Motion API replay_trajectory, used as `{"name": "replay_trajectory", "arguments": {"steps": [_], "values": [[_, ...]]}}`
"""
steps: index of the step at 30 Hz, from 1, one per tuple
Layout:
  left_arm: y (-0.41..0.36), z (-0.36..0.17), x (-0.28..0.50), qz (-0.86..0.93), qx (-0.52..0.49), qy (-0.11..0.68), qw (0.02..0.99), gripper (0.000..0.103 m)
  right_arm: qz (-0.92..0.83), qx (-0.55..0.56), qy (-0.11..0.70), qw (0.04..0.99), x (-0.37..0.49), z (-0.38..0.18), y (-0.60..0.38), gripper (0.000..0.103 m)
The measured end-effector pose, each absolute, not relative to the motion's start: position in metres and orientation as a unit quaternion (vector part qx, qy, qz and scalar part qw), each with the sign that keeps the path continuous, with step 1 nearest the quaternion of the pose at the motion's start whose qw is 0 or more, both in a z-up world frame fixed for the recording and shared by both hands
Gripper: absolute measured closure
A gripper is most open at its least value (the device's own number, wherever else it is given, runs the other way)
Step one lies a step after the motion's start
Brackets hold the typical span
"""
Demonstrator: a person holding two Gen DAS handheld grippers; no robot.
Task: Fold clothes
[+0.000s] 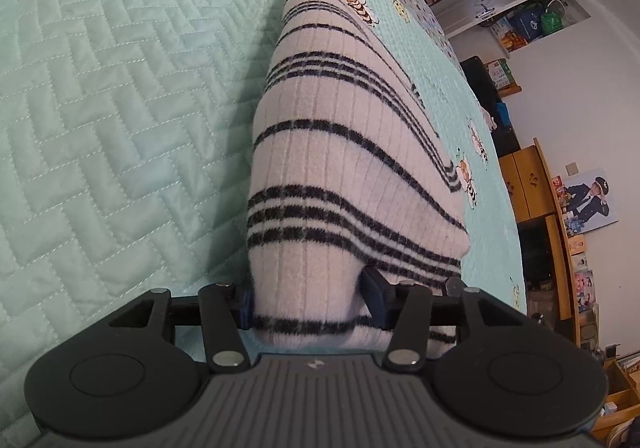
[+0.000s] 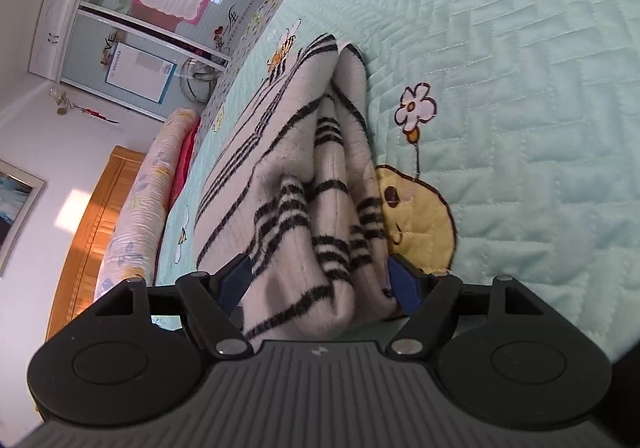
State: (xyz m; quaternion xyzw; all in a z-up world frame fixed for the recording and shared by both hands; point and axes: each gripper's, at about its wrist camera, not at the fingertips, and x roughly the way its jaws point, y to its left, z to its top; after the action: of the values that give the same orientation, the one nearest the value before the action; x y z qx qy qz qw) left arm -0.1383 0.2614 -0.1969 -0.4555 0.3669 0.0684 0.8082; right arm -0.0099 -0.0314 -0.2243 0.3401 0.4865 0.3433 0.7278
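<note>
The striped sweater [image 1: 344,152] lay folded on the mint bee-print quilt [image 1: 120,108]. The left gripper [image 1: 306,300] pinched one end of it. The right gripper [image 2: 320,284] straddled the bunched other end; whether its pads pressed was unclear. Beyond the quilt, a cabinet door [image 2: 116,44] read "LOVE".

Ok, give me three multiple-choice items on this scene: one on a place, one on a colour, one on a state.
1. Where does the sweater lie? A in a drawer; B on the quilted bedspread; C on a chair.
2. What colour are its stripes? A red; B black; C green.
3. How does it lie in the right wrist view? A spread flat; B on a hanger; C bunched in folds.
Answers: B, mint quilting surrounds it; B, black bands cross the white knit; C, several layers crowd side by side.
</note>
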Motion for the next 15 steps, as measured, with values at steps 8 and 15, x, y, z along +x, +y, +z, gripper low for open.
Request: {"name": "replay_trajectory", "arguments": {"steps": [8, 15], "values": [[0.259, -0.178, -0.153, 0.062, -0.436, 0.332, 0.834, 0.079, 0.362, 0.295, 0.467, 0.751, -0.023, -0.212, -0.022, 0.077], [0.255, -0.152, -0.19, 0.056, -0.413, 0.314, 0.853, 0.079, 0.382, 0.289, 0.442, 0.758, -0.049, -0.181, -0.026, 0.078]]}}
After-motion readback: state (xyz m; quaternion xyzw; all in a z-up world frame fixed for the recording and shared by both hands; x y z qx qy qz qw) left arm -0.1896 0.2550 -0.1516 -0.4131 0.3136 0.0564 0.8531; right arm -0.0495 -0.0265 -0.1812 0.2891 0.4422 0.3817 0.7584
